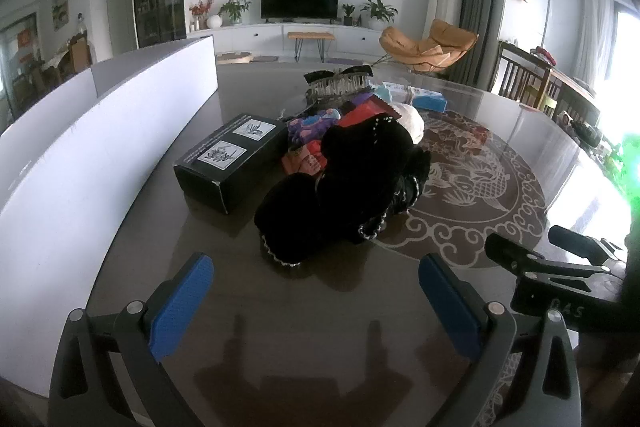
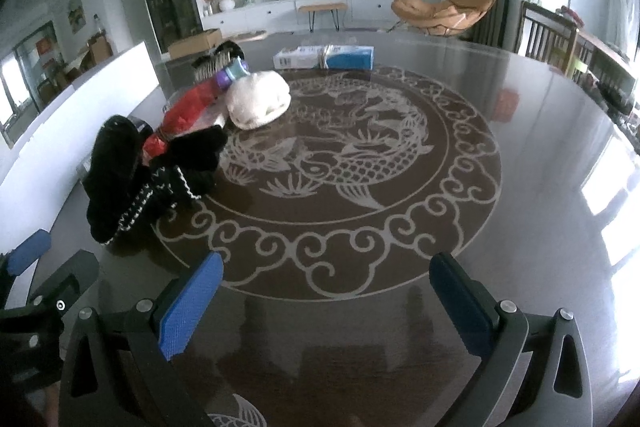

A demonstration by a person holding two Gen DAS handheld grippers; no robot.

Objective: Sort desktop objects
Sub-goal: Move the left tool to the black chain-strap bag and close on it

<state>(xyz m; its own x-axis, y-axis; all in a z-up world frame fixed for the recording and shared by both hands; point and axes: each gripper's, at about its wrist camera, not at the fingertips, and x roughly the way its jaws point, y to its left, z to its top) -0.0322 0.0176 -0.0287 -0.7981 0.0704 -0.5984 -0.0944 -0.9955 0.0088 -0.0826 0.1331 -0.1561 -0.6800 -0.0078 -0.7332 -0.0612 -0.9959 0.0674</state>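
Fingers on both grippers, left and right, are sitting wide apart, gripping nothing, hovering over the glossy dark surface near the black fuzzy bead-trimmed item.

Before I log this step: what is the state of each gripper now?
Left gripper: open, holding nothing.
Right gripper: open, holding nothing.

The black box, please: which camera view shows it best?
The left wrist view: the black box lies in full sight there, left of the pile. In the right wrist view the black fabric hides nearly all of it.
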